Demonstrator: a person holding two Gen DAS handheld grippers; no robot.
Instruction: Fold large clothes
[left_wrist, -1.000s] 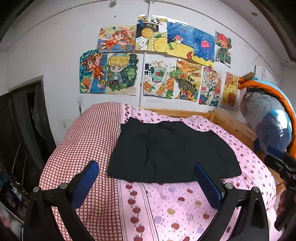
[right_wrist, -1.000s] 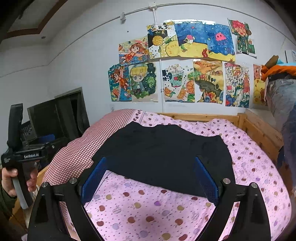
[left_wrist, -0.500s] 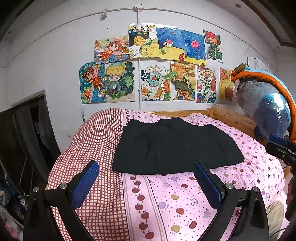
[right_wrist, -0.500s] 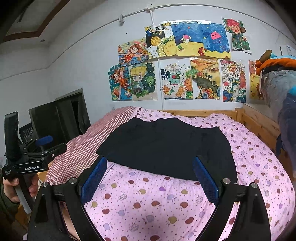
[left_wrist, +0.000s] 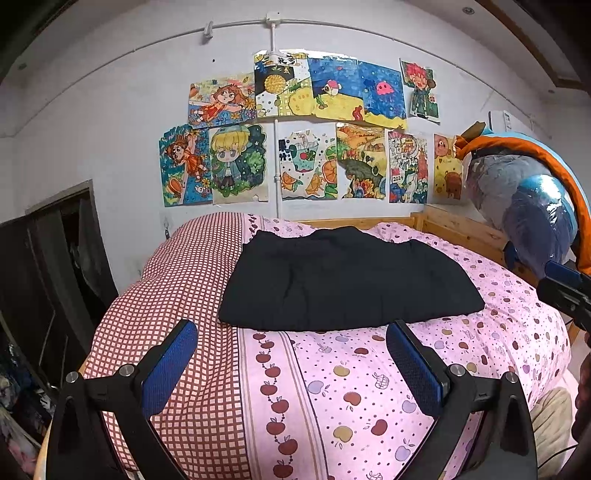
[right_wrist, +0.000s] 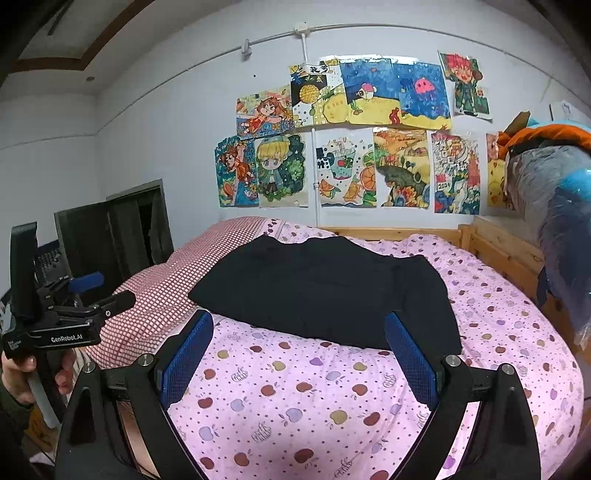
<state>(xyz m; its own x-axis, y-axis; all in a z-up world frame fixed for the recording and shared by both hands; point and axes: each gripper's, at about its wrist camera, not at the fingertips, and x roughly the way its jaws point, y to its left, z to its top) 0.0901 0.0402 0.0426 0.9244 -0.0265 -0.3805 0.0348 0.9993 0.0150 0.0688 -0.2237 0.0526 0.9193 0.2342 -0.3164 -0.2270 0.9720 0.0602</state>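
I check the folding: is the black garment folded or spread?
Folded: the black garment lies as a compact block on the bed, no sleeves showing.

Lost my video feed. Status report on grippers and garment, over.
Left gripper open, empty. Right gripper open, empty. Black garment lies folded on the pink quilt, clear of both grippers. Nothing on it, over.

Children's drawings (left_wrist: 295, 133) cover the white wall (left_wrist: 110, 122) above a wooden-framed bed (left_wrist: 458, 229).

The right gripper (left_wrist: 565, 295) is cut off by the right edge. The black garment's (right_wrist: 325, 288) folds cannot be made out. The bed (left_wrist: 369, 387) is cut by the near edge.
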